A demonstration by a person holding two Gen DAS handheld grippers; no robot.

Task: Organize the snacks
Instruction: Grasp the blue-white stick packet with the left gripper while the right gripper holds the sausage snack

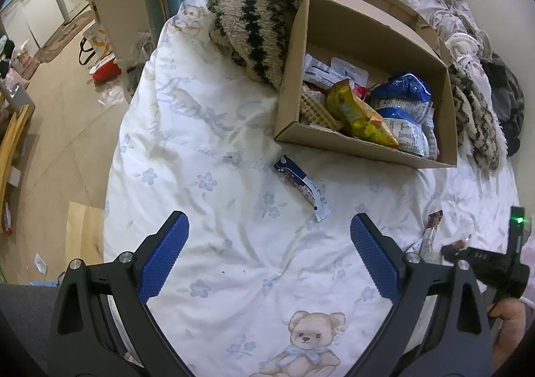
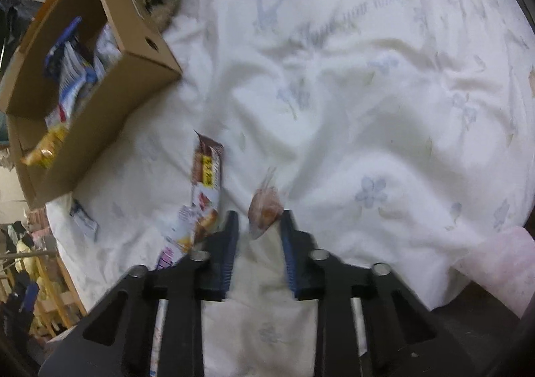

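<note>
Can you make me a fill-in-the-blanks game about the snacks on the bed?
1. The cardboard box sits on the ____.
2. The left gripper is wide ____ and holds nothing.
3. The blue-and-white packet lies ____ the box.
4. The quilt has a teddy ____ printed on it.

Missing words: bed; open; outside; bear

The left gripper (image 1: pixel 269 246) hangs wide open over the bedsheet (image 1: pixel 207 149). A blue-and-white snack packet (image 1: pixel 302 188) lies just beyond, near the cardboard box (image 1: pixel 364 146) of snacks far right.
</note>
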